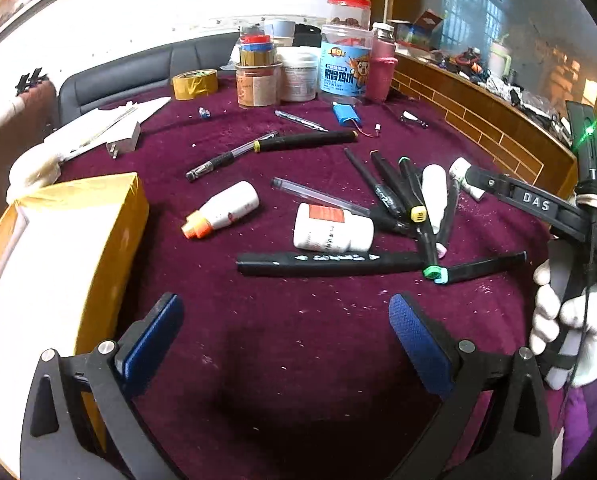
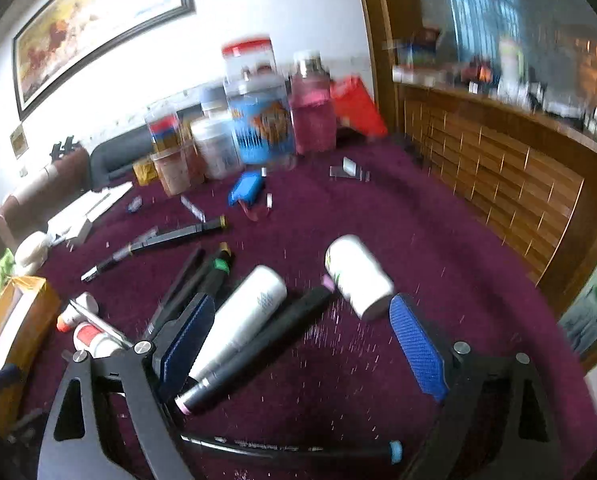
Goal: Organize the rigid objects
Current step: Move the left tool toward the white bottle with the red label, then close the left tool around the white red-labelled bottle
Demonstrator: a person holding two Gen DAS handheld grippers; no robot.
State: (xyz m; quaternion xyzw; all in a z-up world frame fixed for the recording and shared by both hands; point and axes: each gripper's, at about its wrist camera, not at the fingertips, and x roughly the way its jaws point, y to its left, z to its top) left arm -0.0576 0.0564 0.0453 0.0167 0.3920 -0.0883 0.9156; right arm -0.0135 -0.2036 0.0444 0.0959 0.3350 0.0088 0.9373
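Pens, markers and small bottles lie scattered on the maroon tablecloth [image 1: 298, 360]. My left gripper [image 1: 286, 320] hangs open above bare cloth, nothing between its blue pads. Beyond it lie a long black marker [image 1: 330, 264], a white pill bottle with a red label [image 1: 332, 228], an orange-capped white bottle [image 1: 222, 212] and a heap of black markers [image 1: 398, 196]. My right gripper [image 2: 302, 320] is open over a slim white bottle [image 2: 242, 316] and a pink-tipped black marker [image 2: 258, 352], both near its left pad. A stubby white bottle [image 2: 358, 276] lies by the right pad.
A yellow box [image 1: 58, 260] stands at the near left. Jars and tubs [image 1: 342, 64] and a tape roll [image 1: 194, 84] line the back. A blue battery pack [image 1: 346, 114] lies mid-table. A wooden ledge [image 1: 478, 120] borders the right. A gloved hand [image 1: 570, 320] shows at the right.
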